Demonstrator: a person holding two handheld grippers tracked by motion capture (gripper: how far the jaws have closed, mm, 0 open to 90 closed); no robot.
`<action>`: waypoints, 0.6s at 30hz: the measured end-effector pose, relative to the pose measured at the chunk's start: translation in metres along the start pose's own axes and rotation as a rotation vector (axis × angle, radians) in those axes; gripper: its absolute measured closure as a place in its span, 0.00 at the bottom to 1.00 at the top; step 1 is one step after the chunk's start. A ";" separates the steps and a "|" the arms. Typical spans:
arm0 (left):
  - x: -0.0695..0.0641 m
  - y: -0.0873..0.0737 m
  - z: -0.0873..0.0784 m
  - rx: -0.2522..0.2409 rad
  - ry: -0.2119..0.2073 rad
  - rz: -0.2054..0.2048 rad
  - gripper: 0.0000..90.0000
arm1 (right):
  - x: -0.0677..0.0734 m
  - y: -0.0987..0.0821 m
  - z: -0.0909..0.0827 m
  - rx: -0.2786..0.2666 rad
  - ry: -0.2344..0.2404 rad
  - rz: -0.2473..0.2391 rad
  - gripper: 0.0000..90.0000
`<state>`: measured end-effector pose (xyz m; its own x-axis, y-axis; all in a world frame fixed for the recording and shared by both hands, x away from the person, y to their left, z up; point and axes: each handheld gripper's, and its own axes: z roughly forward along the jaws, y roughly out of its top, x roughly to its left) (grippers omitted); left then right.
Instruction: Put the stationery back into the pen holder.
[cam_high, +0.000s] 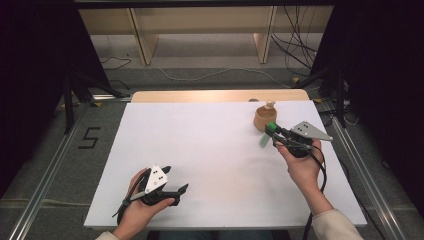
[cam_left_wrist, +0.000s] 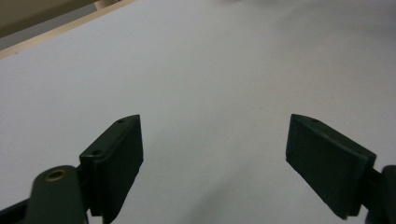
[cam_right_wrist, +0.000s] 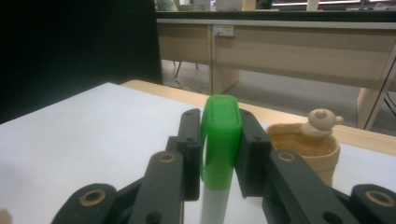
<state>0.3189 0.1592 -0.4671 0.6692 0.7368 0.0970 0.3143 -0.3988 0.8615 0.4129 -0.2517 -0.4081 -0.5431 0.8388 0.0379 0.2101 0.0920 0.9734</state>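
One wooden cup (cam_high: 264, 119) near the far right corner of the white worktop (cam_high: 210, 150), a small pale wooden figure (cam_high: 270, 105) perched at its far rim – one of each. Just beside the cup, toward the near edge, one marker (cam_high: 266, 133) with a green cap and white barrel, raised off the sheet. Right tongs (cam_high: 274, 131) clamped on that green cap, pads pressed to both sides, barrel hanging down between them. Left tongs (cam_high: 176, 181) close to the near edge, left of the middle – spread wide, holding nothing, bare sheet ahead. Nothing standing between marker and cup. Beyond the far edge: floor, cables, wooden furniture legs.
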 end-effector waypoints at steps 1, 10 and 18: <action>0.000 0.000 0.000 0.000 0.000 -0.001 0.21 | -0.002 0.001 0.001 -0.002 -0.003 0.003 0.83; 0.001 -0.001 0.001 0.007 0.001 -0.002 0.21 | -0.016 0.011 0.011 -0.007 -0.037 0.002 0.83; 0.001 -0.001 0.002 0.006 0.002 -0.003 0.21 | -0.026 0.025 0.023 -0.007 -0.048 -0.019 0.83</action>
<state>0.3203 0.1596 -0.4688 0.6672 0.7387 0.0954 0.3202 -0.4002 0.8587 0.4509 -0.2589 -0.3902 -0.5076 0.8615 0.0088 0.1945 0.1047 0.9753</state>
